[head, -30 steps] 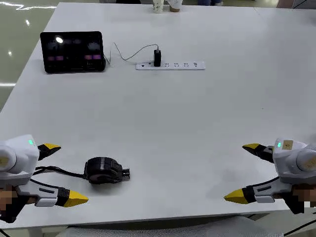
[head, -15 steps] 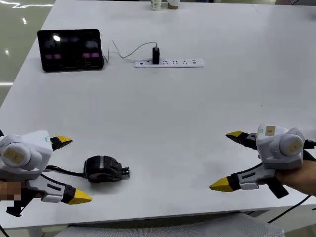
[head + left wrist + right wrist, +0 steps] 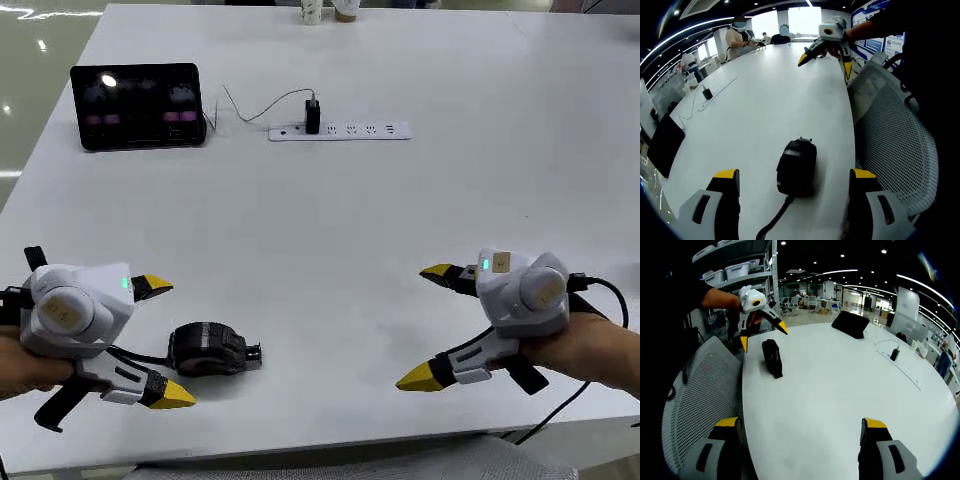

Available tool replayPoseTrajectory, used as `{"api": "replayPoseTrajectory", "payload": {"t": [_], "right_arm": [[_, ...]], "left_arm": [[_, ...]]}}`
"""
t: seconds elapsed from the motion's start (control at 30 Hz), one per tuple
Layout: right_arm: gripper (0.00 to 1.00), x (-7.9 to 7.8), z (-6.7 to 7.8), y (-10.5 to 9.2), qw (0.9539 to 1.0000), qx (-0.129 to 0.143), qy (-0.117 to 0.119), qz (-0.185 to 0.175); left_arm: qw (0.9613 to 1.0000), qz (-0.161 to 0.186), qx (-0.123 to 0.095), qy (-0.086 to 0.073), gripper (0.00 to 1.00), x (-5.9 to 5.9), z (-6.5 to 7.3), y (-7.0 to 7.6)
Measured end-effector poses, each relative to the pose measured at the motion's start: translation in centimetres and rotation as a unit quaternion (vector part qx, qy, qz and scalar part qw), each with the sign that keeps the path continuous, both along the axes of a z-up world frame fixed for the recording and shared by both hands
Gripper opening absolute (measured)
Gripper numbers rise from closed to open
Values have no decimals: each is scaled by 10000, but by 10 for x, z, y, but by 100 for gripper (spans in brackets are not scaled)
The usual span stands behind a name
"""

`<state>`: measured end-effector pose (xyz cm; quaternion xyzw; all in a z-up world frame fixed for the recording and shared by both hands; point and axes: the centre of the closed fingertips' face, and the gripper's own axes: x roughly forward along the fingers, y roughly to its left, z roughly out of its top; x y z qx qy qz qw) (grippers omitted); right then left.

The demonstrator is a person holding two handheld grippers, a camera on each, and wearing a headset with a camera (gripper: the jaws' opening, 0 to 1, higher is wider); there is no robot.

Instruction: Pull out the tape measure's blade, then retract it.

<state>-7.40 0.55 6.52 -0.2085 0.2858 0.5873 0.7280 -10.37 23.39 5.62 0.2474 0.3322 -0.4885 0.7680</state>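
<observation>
A black tape measure [image 3: 207, 349] lies on the white table [image 3: 330, 220] near its front left, with a black strap trailing left. My left gripper [image 3: 162, 341] is open, its yellow tips on either side of the tape's left end without touching it. In the left gripper view the tape measure [image 3: 797, 166] sits just ahead, between the open jaws. My right gripper [image 3: 427, 325] is open and empty at the front right, well away from the tape. The right gripper view has the tape measure [image 3: 772, 358] far off, beside the left gripper [image 3: 761, 327].
A dark tablet [image 3: 137, 105] stands at the back left. A white power strip [image 3: 340, 130] with a black plug and thin cable lies at the back centre. Two cups [image 3: 327, 10] stand at the far edge. A mesh chair [image 3: 890, 135] sits by the table's front edge.
Both grippers have moved inward over the table. The left one has closed in around the tape measure's left end; the right one has come left and further onto the table.
</observation>
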Motion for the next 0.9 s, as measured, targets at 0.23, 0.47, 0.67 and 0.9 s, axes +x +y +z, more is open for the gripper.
{"api": "replayPoseTrajectory", "payload": {"t": [0.23,0.47,0.67,0.9], "right_arm": [[99,-1,-5,19,9995,-61,-89,293],[99,0,-12,37,9989,-86,-59,447],[99,5,-16,51,9991,4,77,423],[99,-1,-20,68,9979,31,143,630]], "left_arm": [[9995,-153,238,141,77,2,-10,-3],[9988,-285,303,253,66,3,-14,-10],[9981,-325,490,159,55,10,-19,-9],[9970,-506,526,249,40,11,-24,-16]]}}
